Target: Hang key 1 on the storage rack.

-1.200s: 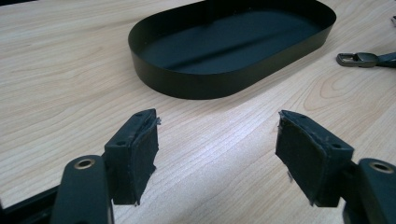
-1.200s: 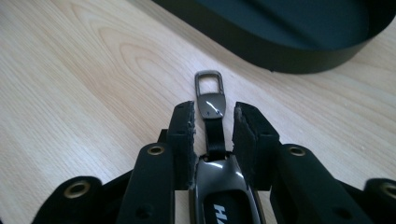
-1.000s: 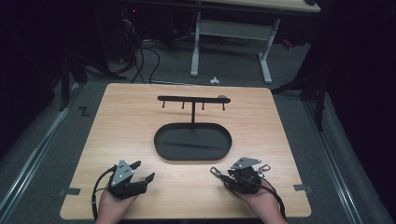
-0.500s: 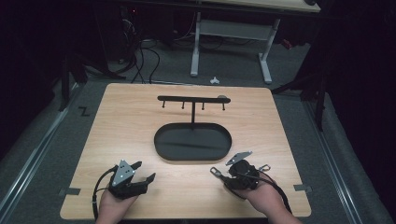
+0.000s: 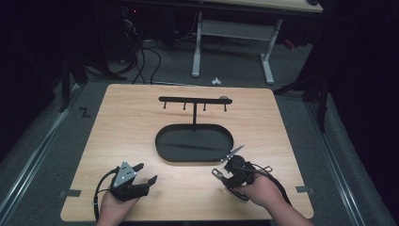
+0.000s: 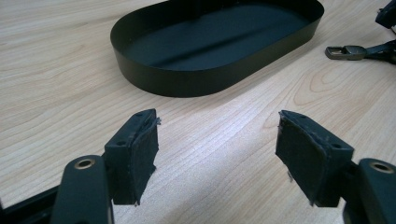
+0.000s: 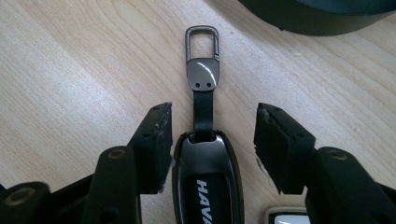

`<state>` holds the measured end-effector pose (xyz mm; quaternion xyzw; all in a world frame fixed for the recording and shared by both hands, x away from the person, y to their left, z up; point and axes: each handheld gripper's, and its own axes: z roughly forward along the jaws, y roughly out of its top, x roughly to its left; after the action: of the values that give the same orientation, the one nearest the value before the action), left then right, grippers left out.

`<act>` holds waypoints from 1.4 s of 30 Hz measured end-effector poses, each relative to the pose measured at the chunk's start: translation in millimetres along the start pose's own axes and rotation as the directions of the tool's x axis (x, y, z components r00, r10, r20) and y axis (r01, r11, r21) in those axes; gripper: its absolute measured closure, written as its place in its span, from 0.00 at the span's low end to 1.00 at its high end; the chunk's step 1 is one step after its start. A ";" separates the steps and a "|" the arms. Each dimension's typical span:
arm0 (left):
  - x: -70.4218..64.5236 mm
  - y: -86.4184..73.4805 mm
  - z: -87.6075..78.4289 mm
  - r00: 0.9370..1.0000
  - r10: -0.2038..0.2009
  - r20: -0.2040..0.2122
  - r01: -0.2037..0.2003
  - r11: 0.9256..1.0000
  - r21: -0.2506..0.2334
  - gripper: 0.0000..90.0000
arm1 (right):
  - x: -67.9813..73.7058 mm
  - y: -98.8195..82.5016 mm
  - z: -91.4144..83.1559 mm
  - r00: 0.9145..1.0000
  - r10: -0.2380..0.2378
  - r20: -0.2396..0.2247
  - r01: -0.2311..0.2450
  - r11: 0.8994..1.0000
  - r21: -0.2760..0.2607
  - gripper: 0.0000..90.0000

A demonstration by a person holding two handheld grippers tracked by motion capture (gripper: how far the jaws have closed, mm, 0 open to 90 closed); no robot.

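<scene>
Key fob [image 7: 208,186] with its strap and metal clip [image 7: 202,58] lay on the wooden table [image 5: 141,122], between the right gripper [image 7: 212,140], whose jaws had just been opening and stood apart from it. Nearby sat the black tray [image 5: 194,142]. Left gripper [image 6: 217,144] gaped wide, empty.

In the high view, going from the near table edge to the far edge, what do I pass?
Left gripper and right gripper with the car key, then the black oval tray, then the hook rack's crossbar, then the far table edge.
</scene>
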<state>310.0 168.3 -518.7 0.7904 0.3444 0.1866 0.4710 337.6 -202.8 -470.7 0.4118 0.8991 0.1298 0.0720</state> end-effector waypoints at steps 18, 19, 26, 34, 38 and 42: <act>-2.3 0.1 1.3 1.000 0.007 0.014 -0.007 1.000 0.002 0.34 | 1.6 19.9 23.8 0.996 -0.078 -0.045 0.084 0.984 0.158 0.36; -2.4 0.1 1.4 1.000 0.007 0.014 -0.007 1.000 0.002 0.34 | 5.4 20.3 23.4 0.999 -0.024 -0.036 0.030 0.982 0.184 0.36; -3.2 0.3 1.8 1.000 0.018 0.017 -0.018 1.000 0.006 0.34 | 5.9 26.1 24.9 0.998 -0.055 -0.018 0.058 0.979 0.195 0.54; -3.9 0.5 2.3 1.000 0.024 0.017 -0.024 1.000 0.008 0.34 | 3.8 30.3 28.2 0.999 -0.029 -0.038 0.037 0.974 0.222 0.68; -4.1 0.5 2.6 1.000 0.025 0.018 -0.025 1.000 0.009 0.34 | 2.3 31.1 28.3 0.999 -0.035 -0.038 0.043 0.973 0.226 0.72; -4.6 0.7 2.7 0.999 0.027 0.019 -0.027 1.000 0.008 0.34 | 2.0 31.9 28.3 0.999 -0.022 -0.041 0.031 0.969 0.245 0.79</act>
<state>308.7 163.1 -519.2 0.7987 0.3301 0.1839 0.4683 366.1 -176.4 -488.4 0.4031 0.9148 0.0241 0.0051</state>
